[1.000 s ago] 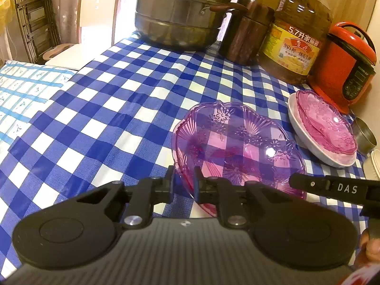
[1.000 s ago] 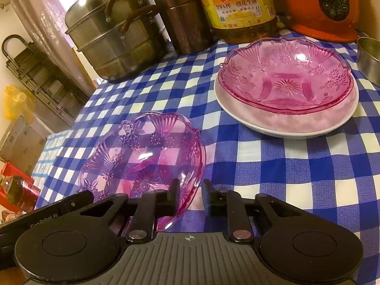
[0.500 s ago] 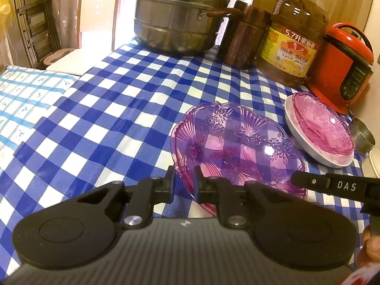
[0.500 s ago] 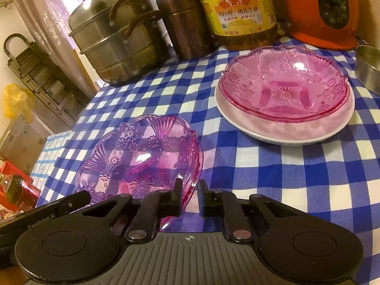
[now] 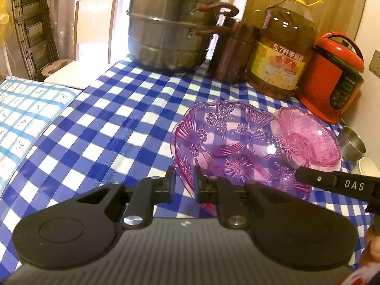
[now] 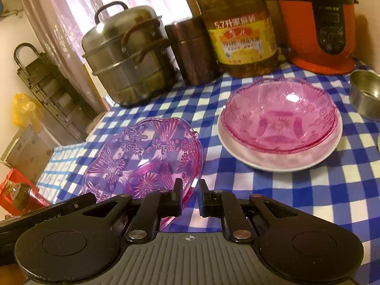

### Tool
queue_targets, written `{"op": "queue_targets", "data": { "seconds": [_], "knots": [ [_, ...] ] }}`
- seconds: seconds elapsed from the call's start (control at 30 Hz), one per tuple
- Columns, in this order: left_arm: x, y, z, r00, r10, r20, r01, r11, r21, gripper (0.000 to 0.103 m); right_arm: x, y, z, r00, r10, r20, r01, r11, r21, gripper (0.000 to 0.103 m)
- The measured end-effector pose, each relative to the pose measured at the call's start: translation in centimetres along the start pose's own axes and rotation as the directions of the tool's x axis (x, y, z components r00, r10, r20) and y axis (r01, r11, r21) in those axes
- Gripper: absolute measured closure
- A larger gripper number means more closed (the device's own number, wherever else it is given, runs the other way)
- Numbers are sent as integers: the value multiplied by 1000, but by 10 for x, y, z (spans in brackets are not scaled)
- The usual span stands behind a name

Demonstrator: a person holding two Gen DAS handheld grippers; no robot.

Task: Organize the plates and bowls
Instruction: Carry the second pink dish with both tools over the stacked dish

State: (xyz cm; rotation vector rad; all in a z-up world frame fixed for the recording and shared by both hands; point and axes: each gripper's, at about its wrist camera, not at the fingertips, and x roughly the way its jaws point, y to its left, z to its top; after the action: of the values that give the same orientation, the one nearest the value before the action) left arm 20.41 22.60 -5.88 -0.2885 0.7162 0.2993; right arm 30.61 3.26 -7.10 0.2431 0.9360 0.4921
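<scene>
1. Since the earlier frame, we see the purple dish lifted off the checked cloth, pinched at opposite rims by left gripper and right gripper.
2. We count one pink bowl nested in one white plate near the cloth's right edge.

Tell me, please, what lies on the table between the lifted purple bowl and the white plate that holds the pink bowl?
Only bare checked tablecloth separates the purple bowl from the white plate, as the right wrist view shows.

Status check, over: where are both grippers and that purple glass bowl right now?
Left gripper and right gripper both clamped on purple bowl rim. Bowl tilted above checked cloth. Pink bowl on white plate ahead, path clear.
</scene>
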Motion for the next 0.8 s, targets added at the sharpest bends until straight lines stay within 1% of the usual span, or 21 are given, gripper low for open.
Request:
{"op": "queue_targets", "data": {
  "seconds": [0.33,0.8],
  "knots": [
    [-7,-22,11,1000,-20,16,19,999,31,90,-21,-10,8,999,-14,46,13,1000,10,90],
    [-7,-62,20,998,-55,16,54,995,86,90,-48,-37,16,995,-54,89,48,997,65,90]
  ]
}}
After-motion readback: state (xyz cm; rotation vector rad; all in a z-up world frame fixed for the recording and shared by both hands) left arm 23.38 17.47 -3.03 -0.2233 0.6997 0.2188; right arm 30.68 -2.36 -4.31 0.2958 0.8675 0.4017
